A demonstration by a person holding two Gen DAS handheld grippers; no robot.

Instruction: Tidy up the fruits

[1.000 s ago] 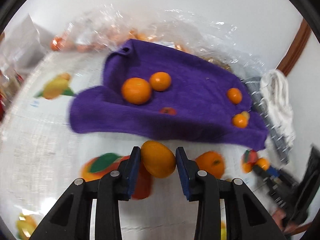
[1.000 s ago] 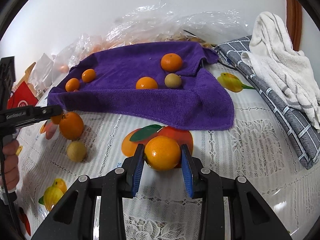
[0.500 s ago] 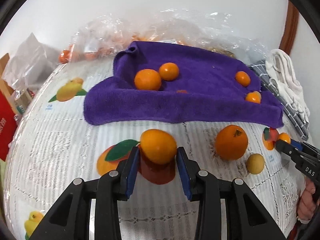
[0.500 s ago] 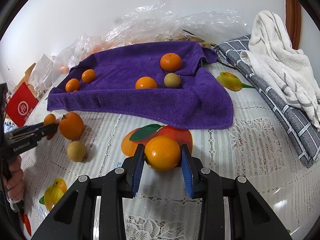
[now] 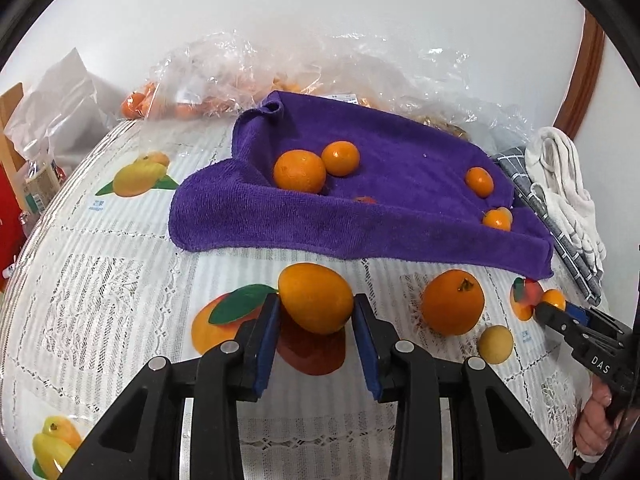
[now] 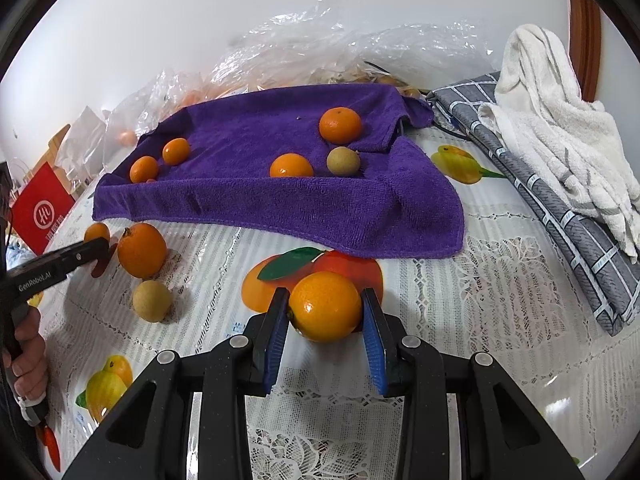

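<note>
Held above the fruit-print tablecloth (image 5: 120, 288), just short of the purple towel (image 5: 400, 168): oval orange fruit (image 5: 314, 298) clamped in left gripper (image 5: 314, 320), round orange (image 6: 325, 306) clamped in right gripper (image 6: 325, 320). Seen nearby on cloth: loose orange (image 6: 142, 250), small tan fruit (image 6: 152, 301).

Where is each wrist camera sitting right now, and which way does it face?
Left wrist: rides the left tool, facing forward across the lace tablecloth to the purple terry towel; its fingers pinch an oval orange fruit; right tool and right hand at right edge.
Right wrist: rides the right tool, facing that towel; its fingers pinch a round orange; left tool and left hand at left edge.
Shared: towel, loose stemmed orange, small tan round fruit.
</note>
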